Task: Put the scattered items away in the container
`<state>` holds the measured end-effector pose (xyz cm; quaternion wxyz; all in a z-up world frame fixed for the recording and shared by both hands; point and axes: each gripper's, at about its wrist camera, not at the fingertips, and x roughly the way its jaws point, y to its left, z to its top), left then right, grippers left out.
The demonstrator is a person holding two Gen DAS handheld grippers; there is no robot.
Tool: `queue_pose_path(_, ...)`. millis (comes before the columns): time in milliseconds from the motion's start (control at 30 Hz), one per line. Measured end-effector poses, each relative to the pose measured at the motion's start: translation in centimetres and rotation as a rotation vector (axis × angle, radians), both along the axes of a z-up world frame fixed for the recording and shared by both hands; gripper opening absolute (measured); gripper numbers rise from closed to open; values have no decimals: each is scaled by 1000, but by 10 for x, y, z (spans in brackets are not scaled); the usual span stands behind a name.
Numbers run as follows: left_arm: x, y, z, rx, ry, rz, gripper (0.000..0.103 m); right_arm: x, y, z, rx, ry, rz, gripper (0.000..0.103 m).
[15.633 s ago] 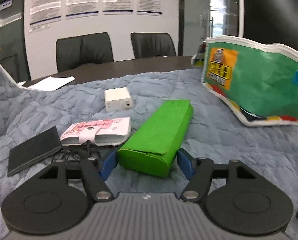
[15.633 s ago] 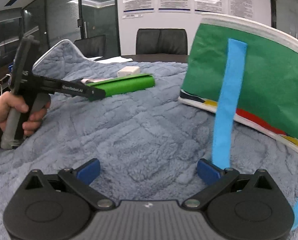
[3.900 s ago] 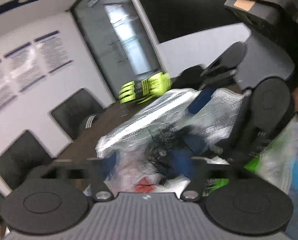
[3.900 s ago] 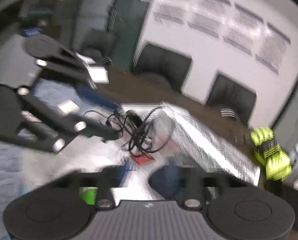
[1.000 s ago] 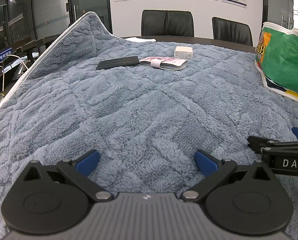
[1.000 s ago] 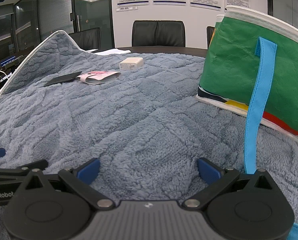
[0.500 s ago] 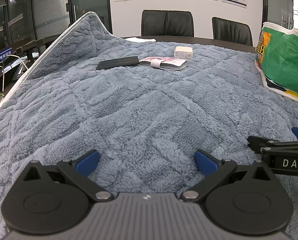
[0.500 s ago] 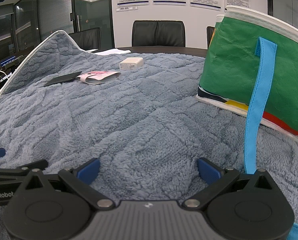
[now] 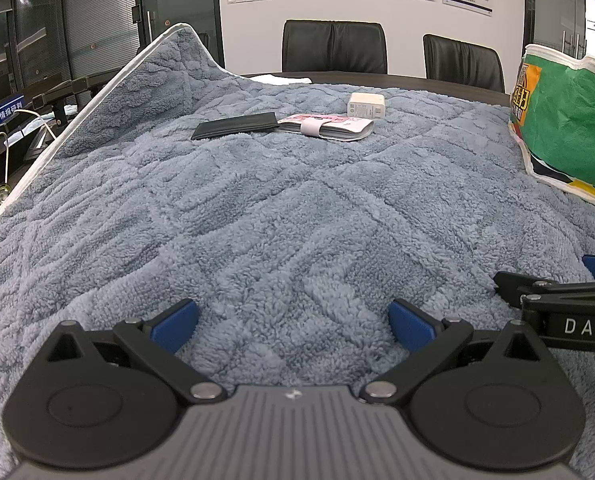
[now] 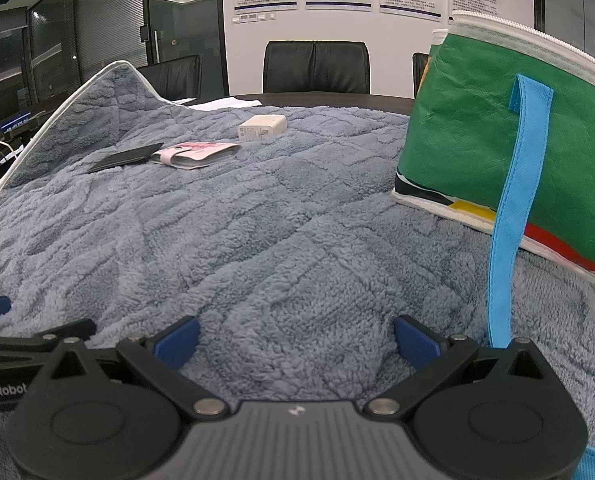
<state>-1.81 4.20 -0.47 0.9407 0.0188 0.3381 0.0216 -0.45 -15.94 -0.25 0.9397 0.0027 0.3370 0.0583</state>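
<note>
- Left hand-held gripper (image 9: 293,320): nearest in the left wrist view, low over the blanket (image 9: 257,220), blue fingertips (image 9: 175,318) spread wide with nothing between them. Judged to be parked between pickups, aimed at the remaining items.
- Right hand-held gripper (image 10: 295,336): nearest in the right wrist view, likewise spread and empty, just beside the bag's blue strap (image 10: 513,208). Judged to be placed there to hold the bag open when an item arrives.
- Blanket: grey-blue, plush, covering the desk (image 10: 337,98); its far-left corner is folded up, showing a white edge.
- Bag (image 10: 517,132): the container, green with a white zip rim, standing on the blanket at the right, near both grippers and well apart from the loose items.
- Black card holder (image 9: 235,125): flat, far left of the group, its end touching or just beside the wallet.
- Pink-and-white wallet (image 9: 329,126): flat, strap closed, in the middle of the group.
- White charger (image 9: 366,105): farthest item, just behind the wallet.
- Chairs (image 9: 333,46): black, beyond the desk, against a wall of posters.
- View differences: the left wrist view shows the bag's yellow printed end panel and the tip of the right tool at its right edge; the right wrist view shows the strap, the bag's full side and the left tool at lower left. Neither shows inside the bag.
</note>
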Motion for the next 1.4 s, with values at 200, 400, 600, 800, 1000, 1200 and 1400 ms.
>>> queue_pose_path(200,0,0,0,0,0,0,103,0,0,0,1,0,0,103)
queue_pose_path(400,0,0,0,-1,0,1,103,0,0,0,4,-1,0,103)
queue_pose_path(600,1,0,0,-6,1,2,103,-3,2,0,-14,-4,0,103)
queue_pose_path(800,1,0,0,-5,0,4,103,-3,1,0,-15,-2,1,103)
queue_pose_path(1000,3,1,4,-10,9,-17,103,-2,0,0,-13,5,2,103)
queue_pose_path(1200,22,31,35,-10,-56,-184,103,11,0,11,1,37,65,103)
queue_pose_path(1400,91,69,39,165,-131,-237,103,43,14,36,29,-75,281,103)
